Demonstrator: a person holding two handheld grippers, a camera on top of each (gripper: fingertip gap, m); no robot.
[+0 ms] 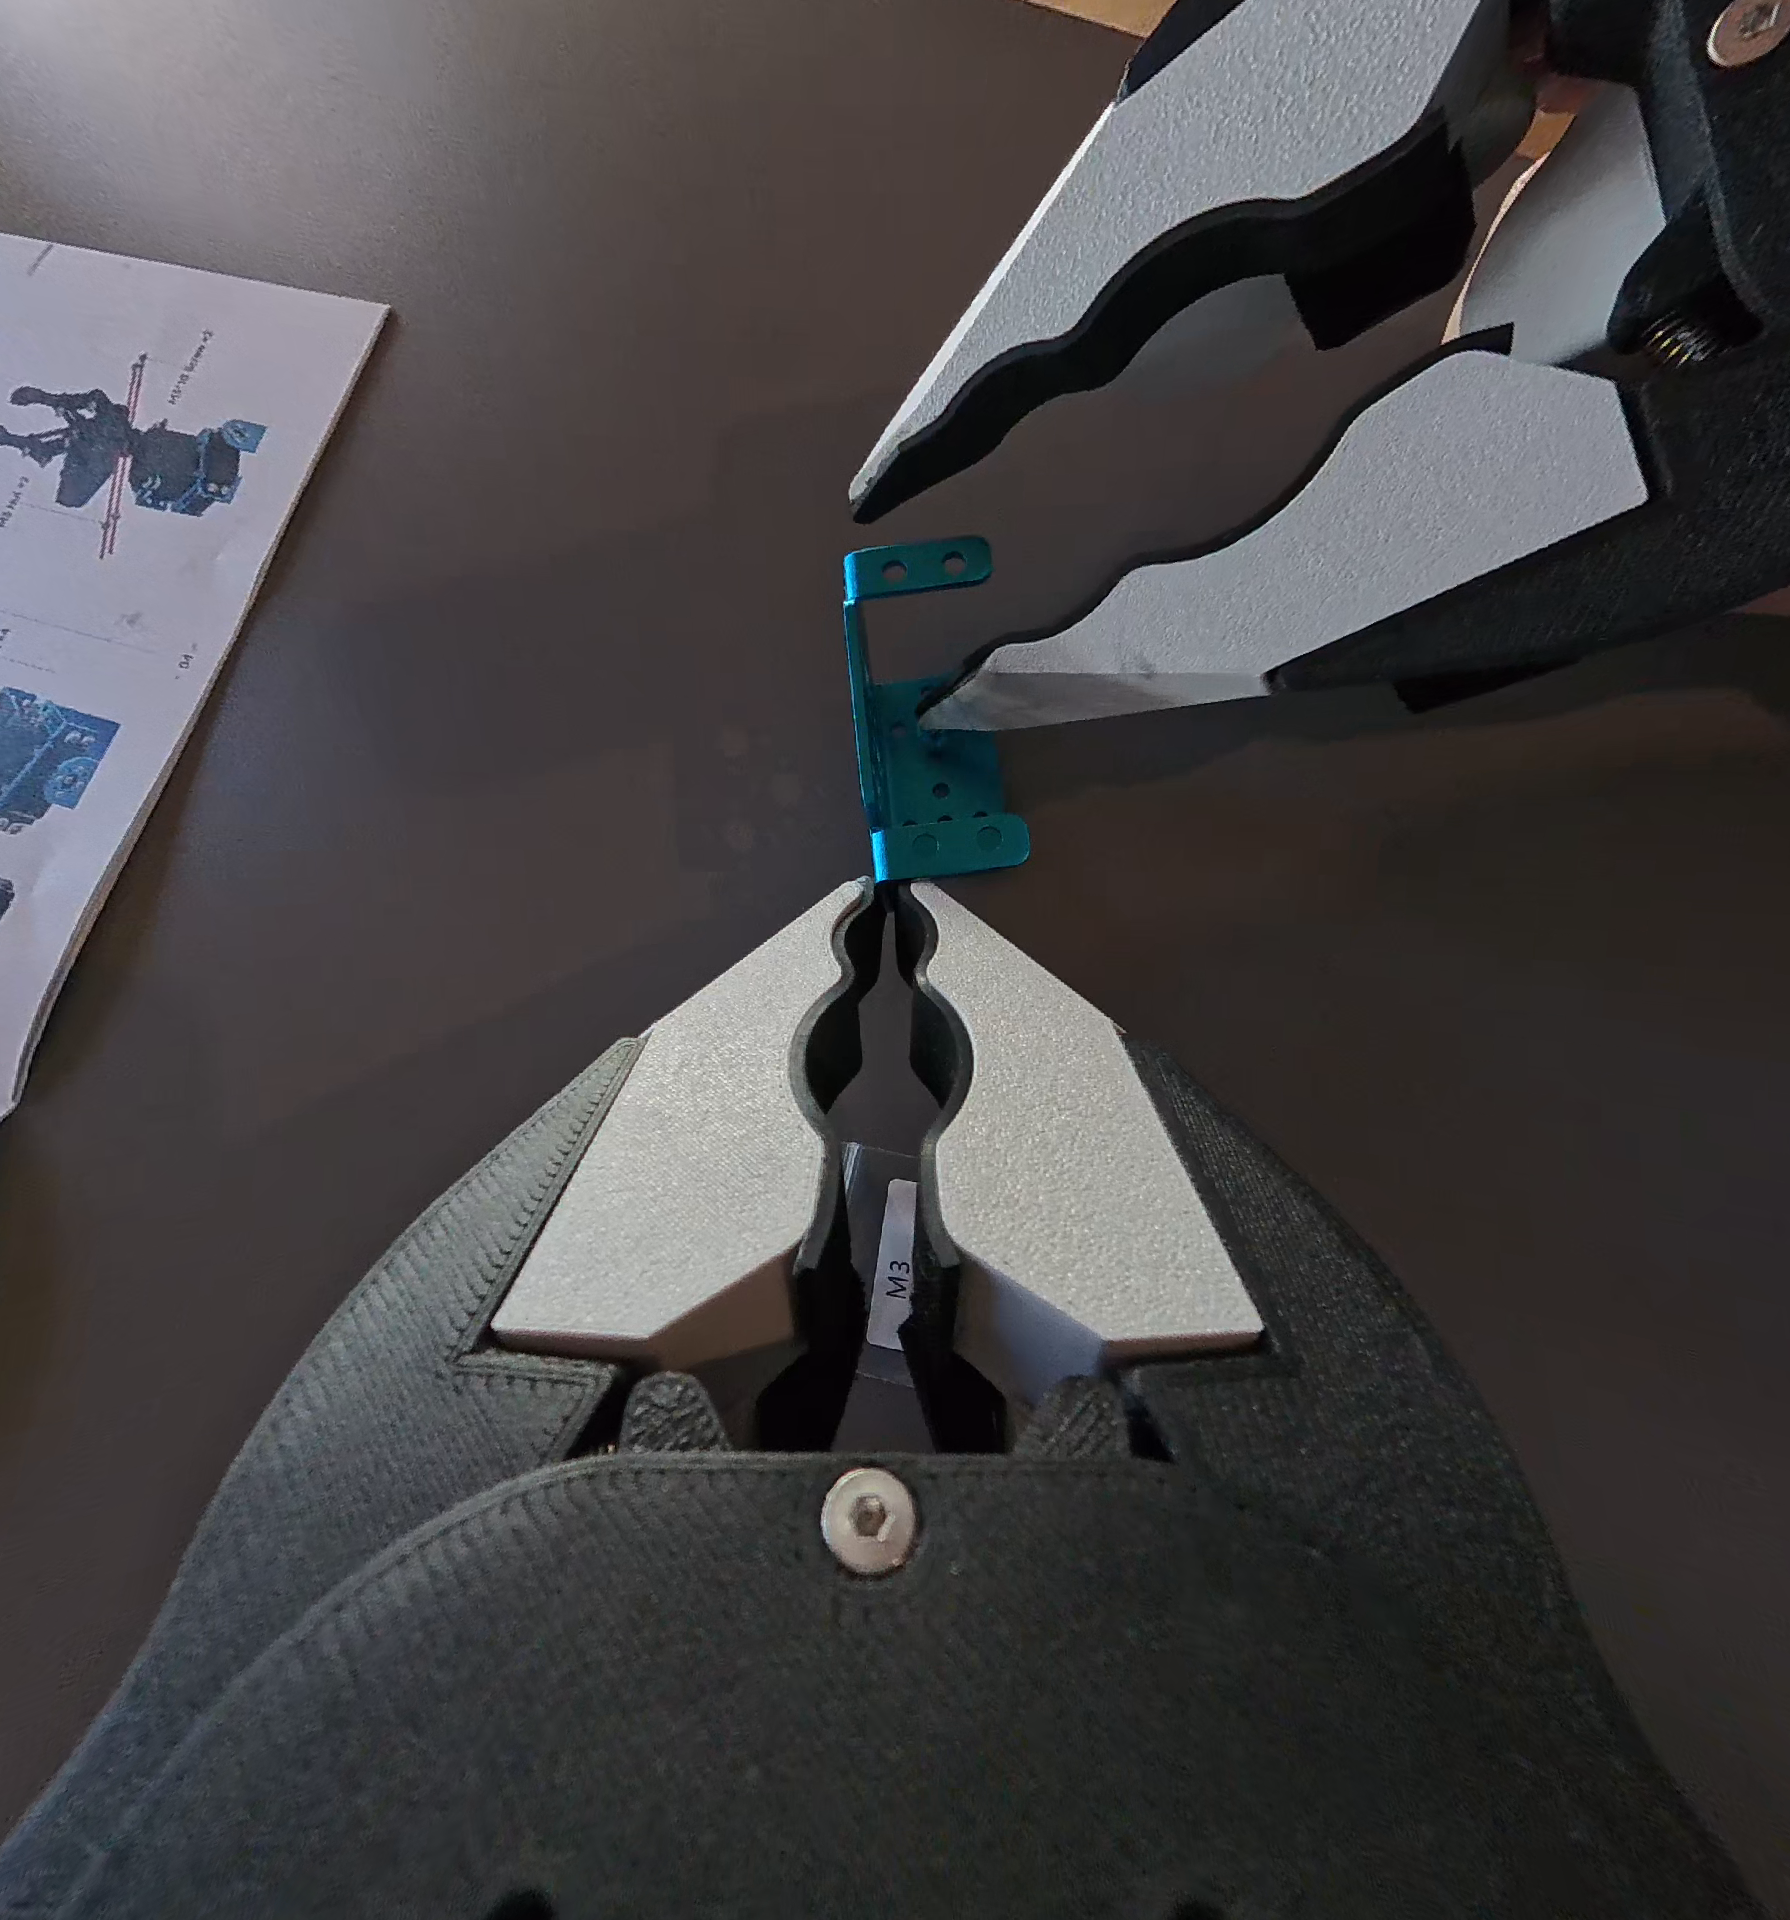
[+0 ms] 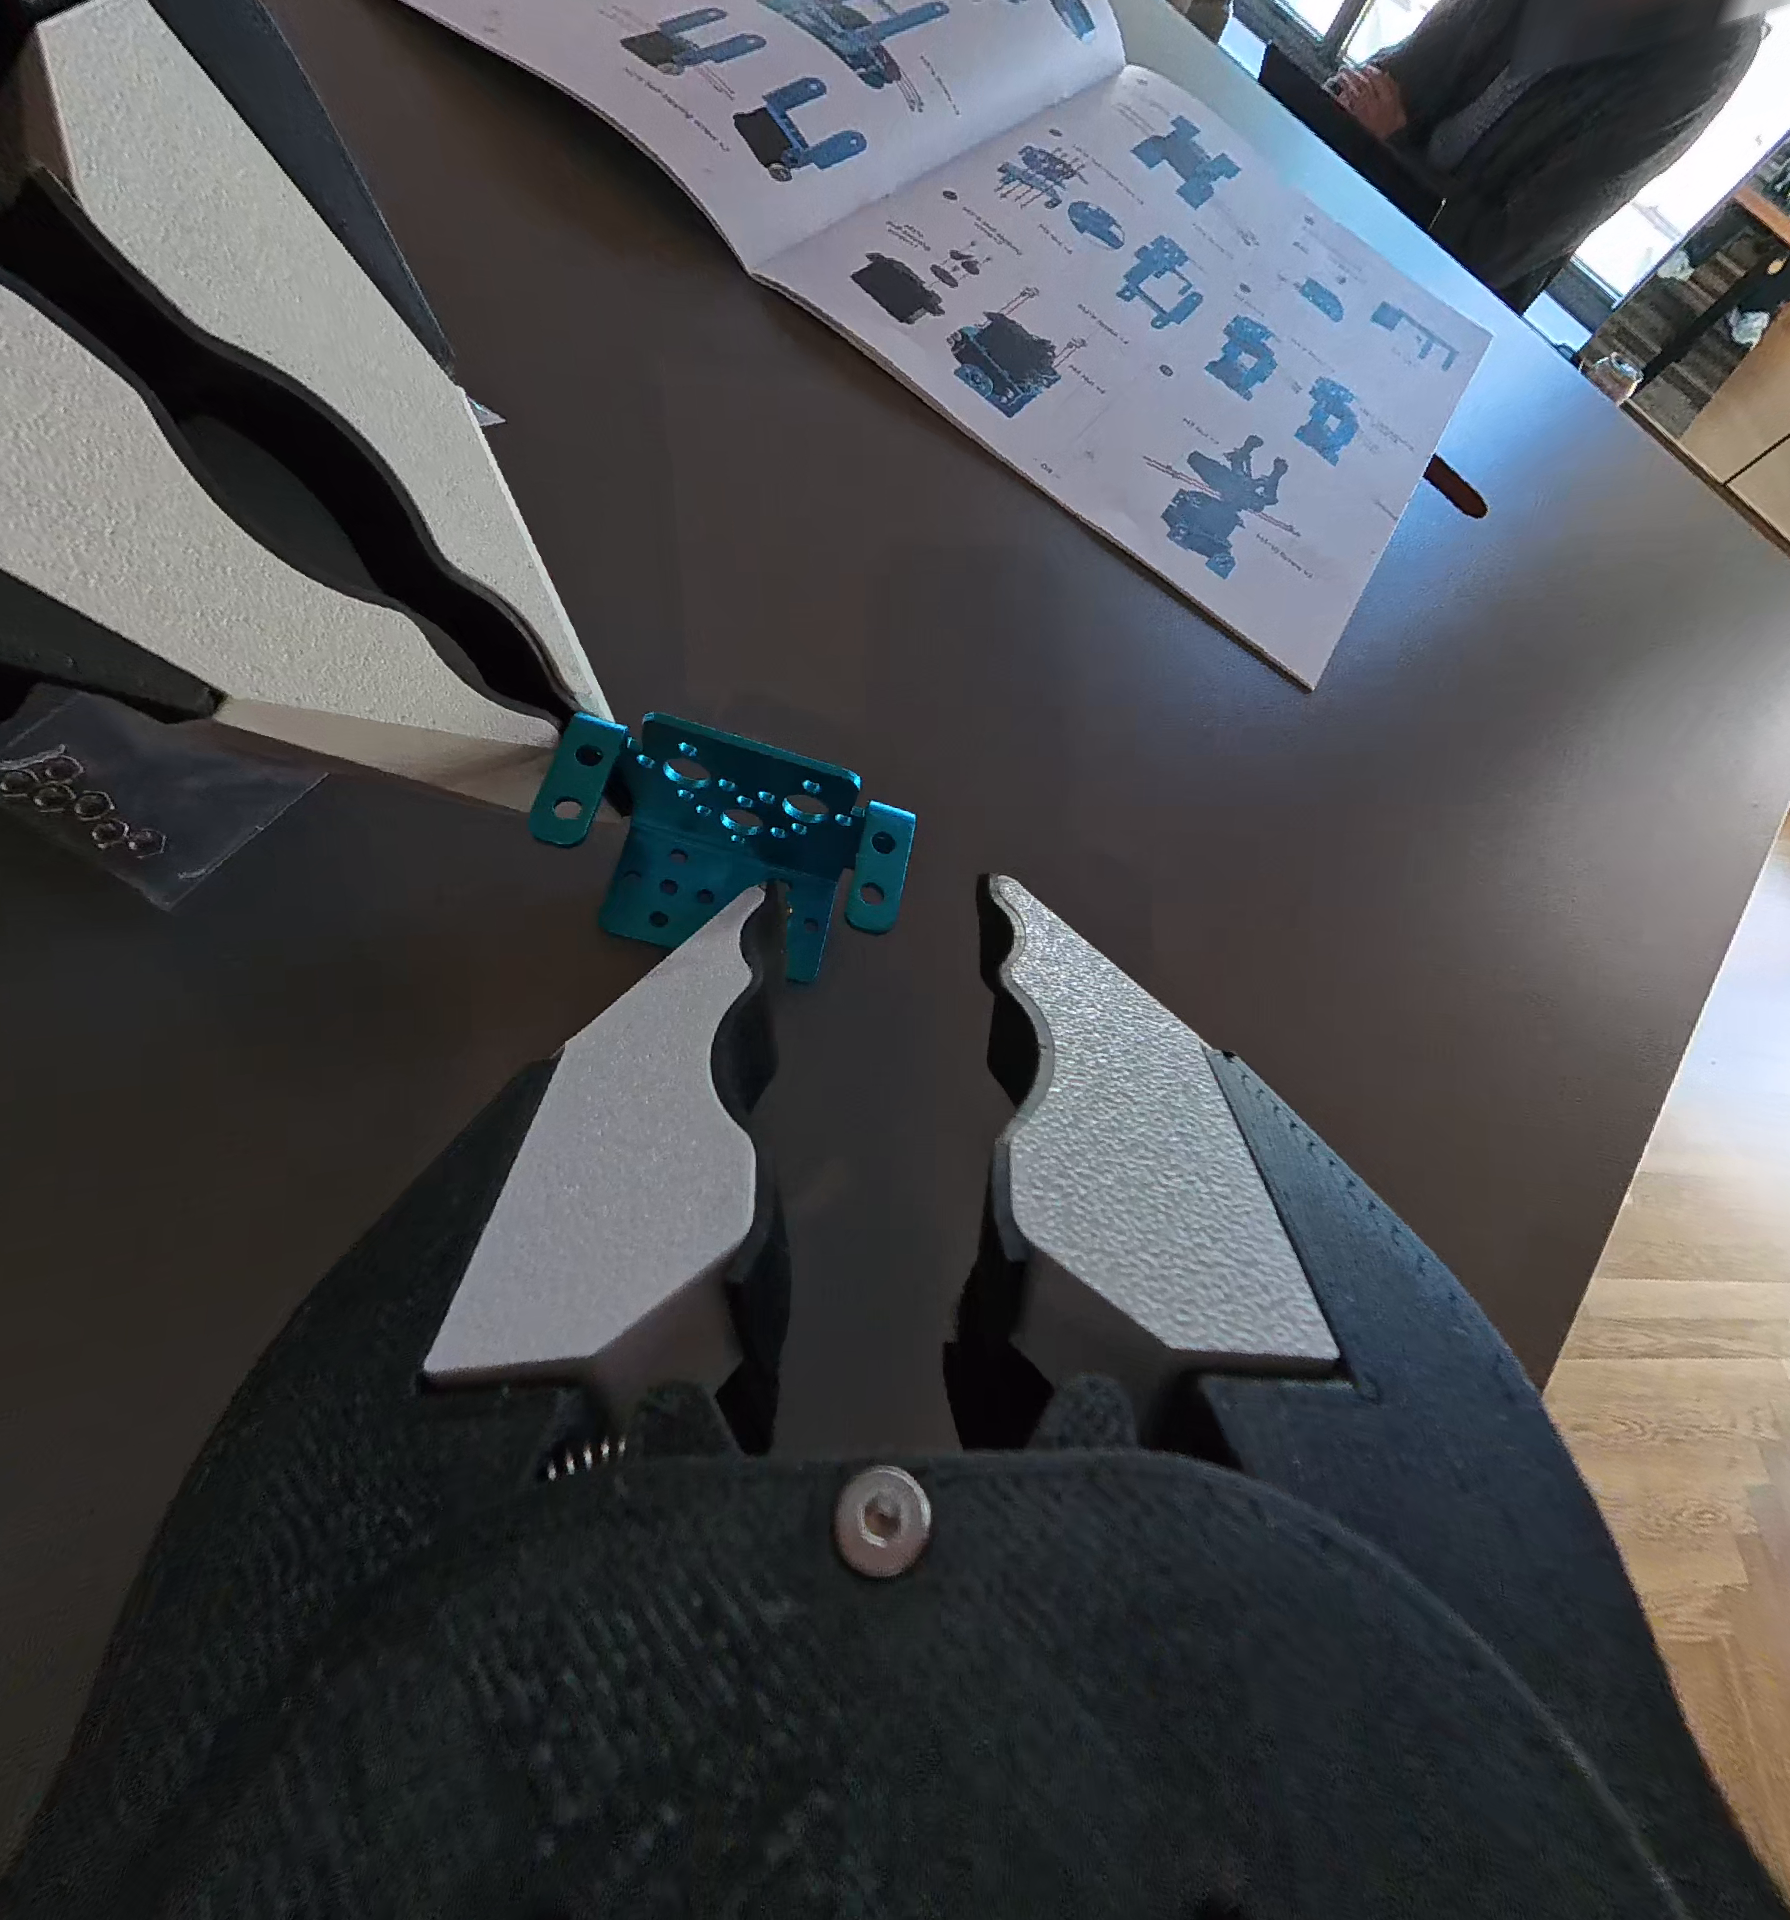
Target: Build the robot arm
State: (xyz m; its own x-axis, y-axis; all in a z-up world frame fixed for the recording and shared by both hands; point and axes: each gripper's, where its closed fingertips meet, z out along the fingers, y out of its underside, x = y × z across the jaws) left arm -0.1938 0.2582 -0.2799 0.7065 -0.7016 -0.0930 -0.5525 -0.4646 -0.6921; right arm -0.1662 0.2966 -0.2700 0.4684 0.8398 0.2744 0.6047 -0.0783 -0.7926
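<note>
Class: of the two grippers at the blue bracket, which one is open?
The right gripper: its fingertips stand apart, one against the blue bracket. The left gripper has its tips shut at the bracket's end.

Open manual (image 2: 1109,312), bagged nuts (image 2: 91,821) on table (image 2: 1286,883).

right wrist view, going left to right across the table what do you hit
small clear bag of nuts → left gripper → teal bracket → open instruction booklet → wood floor
</note>
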